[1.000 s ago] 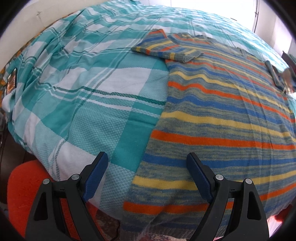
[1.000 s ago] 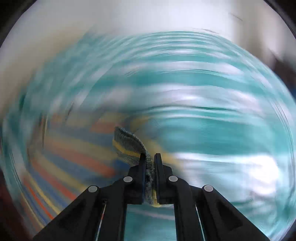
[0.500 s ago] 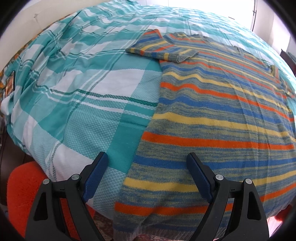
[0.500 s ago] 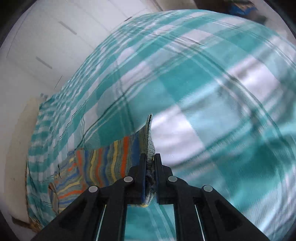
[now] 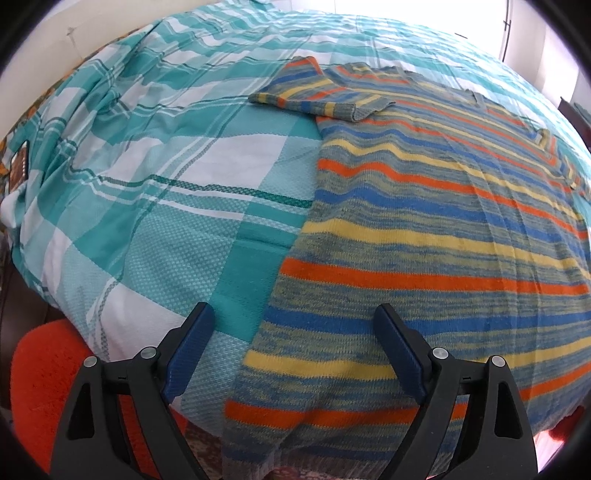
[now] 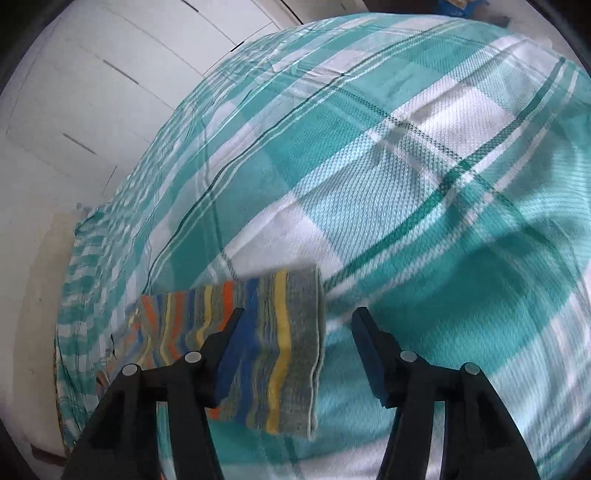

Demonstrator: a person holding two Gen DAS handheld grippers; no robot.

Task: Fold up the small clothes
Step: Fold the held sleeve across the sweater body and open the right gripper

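Sweater (image 5: 424,236), teal plaid bedspread (image 5: 155,206), orange chair (image 5: 40,380)

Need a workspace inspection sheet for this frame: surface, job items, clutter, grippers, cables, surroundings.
Surface: bed under a teal and white plaid bedspread, lightly wrinkled.
Job's things: striped knit sweater lying flat, one sleeve folded across its chest; the other sleeve's cuff lies on the bedspread between the right gripper's jaws.
Clutter: small dark object at the bed's far left edge, unclear what.
Grippers: left gripper open, empty, over the sweater's hem; right gripper has just been opening, pads off the cuff.
Cables: nothing seen.
Surroundings: orange rug below the bed; white cabinet doors; bright window.
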